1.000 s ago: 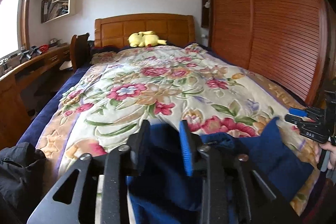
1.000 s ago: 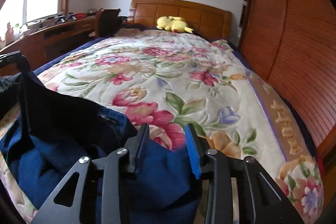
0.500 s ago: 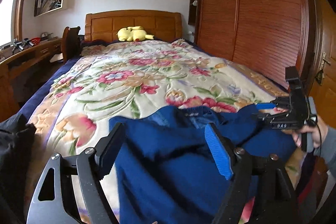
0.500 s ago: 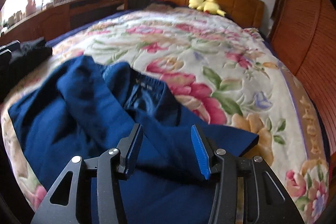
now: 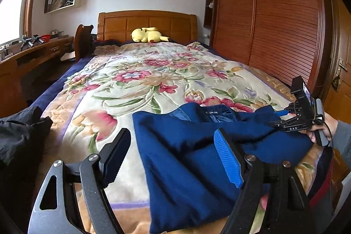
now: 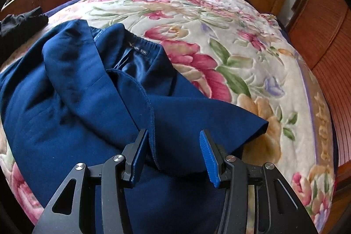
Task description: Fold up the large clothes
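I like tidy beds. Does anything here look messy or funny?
Yes. The blue jacket lies rumpled on the flowery blanket, its front flaps crossed unevenly. A black garment is bunched at the bed's edge.

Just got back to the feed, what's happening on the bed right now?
A person with a gripper in each hand is folding a blue jacket laid on the floral blanket at the foot of the bed. Both the left gripper and right gripper are open above the fabric, holding nothing. The jacket lies rumpled, collar toward the headboard, one side flap over the front. A black garment sits at the left edge, and a yellow plush by the headboard.
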The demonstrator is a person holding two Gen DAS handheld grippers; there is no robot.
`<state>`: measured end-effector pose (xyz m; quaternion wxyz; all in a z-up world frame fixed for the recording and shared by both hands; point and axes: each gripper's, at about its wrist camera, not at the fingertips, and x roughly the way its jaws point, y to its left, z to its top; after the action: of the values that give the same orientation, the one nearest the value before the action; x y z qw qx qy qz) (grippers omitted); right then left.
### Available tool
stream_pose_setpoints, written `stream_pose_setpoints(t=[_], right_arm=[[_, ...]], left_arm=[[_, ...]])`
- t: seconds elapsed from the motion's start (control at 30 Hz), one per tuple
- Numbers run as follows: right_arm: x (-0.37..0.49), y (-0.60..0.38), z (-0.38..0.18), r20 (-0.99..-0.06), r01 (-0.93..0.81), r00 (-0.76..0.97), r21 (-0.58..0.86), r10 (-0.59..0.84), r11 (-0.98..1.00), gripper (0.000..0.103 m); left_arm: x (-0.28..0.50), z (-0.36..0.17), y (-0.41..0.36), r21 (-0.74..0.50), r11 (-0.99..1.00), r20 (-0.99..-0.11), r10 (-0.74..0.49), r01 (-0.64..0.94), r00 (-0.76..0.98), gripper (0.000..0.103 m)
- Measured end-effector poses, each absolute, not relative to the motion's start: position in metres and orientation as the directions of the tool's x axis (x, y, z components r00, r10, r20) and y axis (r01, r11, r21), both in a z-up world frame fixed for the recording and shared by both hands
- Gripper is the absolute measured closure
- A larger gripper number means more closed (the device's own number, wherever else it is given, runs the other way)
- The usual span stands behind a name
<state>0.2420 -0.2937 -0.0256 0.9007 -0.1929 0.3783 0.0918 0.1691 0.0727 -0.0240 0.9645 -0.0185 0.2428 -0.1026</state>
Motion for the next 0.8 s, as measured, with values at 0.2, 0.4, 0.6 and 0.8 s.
stream_pose_setpoints(t=[0.2, 0.4, 0.6, 0.8], right_arm=[[0.271, -0.271, -0.026, -0.713, -0.325, 0.700, -0.373, -0.045, 0.869, 0.097], [0.306, -0.234, 0.011, -0.633, -0.270, 0.771, -0.421, -0.067, 0.866, 0.100], [0.333, -0.192, 0.020, -0.595, -0.256, 0.799, -0.475, -0.093, 0.842, 0.100], [0.348, -0.175, 0.017, -0.580, -0.245, 0.809, -0.479, -0.094, 0.843, 0.099]], left_arm=[[0.161, -0.027, 0.084, -0.089, 0.981, -0.457, -0.194, 0.172, 0.868, 0.024], [0.160, -0.031, 0.096, -0.100, 0.983, -0.465, -0.185, 0.157, 0.866, 0.024], [0.157, -0.033, 0.104, -0.118, 0.979, -0.462, -0.200, 0.163, 0.864, 0.024], [0.157, -0.035, 0.105, -0.106, 0.982, -0.468, -0.190, 0.159, 0.863, 0.024]])
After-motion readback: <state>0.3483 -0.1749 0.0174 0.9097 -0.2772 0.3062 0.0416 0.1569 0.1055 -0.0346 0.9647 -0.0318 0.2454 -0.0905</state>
